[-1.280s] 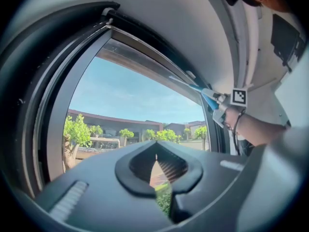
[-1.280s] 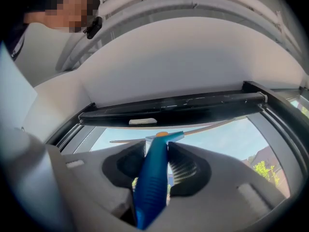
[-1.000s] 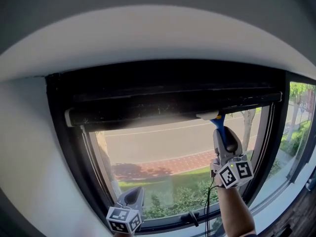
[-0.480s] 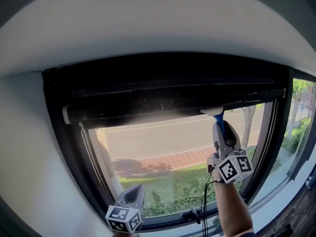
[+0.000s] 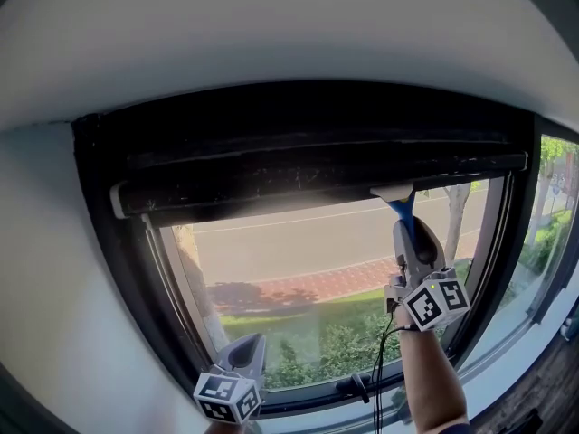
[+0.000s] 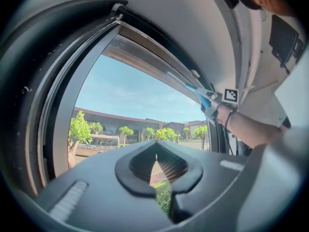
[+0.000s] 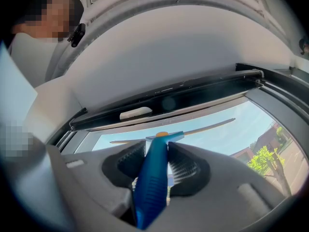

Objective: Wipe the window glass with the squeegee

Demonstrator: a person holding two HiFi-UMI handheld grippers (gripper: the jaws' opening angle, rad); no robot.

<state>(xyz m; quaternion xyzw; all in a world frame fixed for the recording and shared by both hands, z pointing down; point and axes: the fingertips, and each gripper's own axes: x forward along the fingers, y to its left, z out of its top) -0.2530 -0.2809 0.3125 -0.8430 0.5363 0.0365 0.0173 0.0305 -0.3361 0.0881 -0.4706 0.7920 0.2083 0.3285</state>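
The squeegee (image 5: 399,204) has a blue handle and a pale blade. The blade lies against the window glass (image 5: 308,278) at its top right, just under the dark roller blind (image 5: 308,181). My right gripper (image 5: 409,231) is raised on an outstretched arm and is shut on the handle. In the right gripper view the blue squeegee handle (image 7: 153,178) runs up between the jaws of the right gripper (image 7: 157,154). My left gripper (image 5: 251,344) hangs low by the window's bottom left. In the left gripper view the left gripper (image 6: 155,159) is shut with nothing in it, and the squeegee (image 6: 200,96) shows far off.
A black frame (image 5: 118,269) surrounds the pane. A dark window handle (image 5: 355,389) sticks out from the bottom rail. A second pane (image 5: 552,215) adjoins on the right. White wall and ceiling (image 5: 271,43) lie above. Trees, grass and a road show outside.
The squeegee blade stays at the top of the glass under the blind, edging slightly right. The view has tilted a little. My left gripper has not moved.
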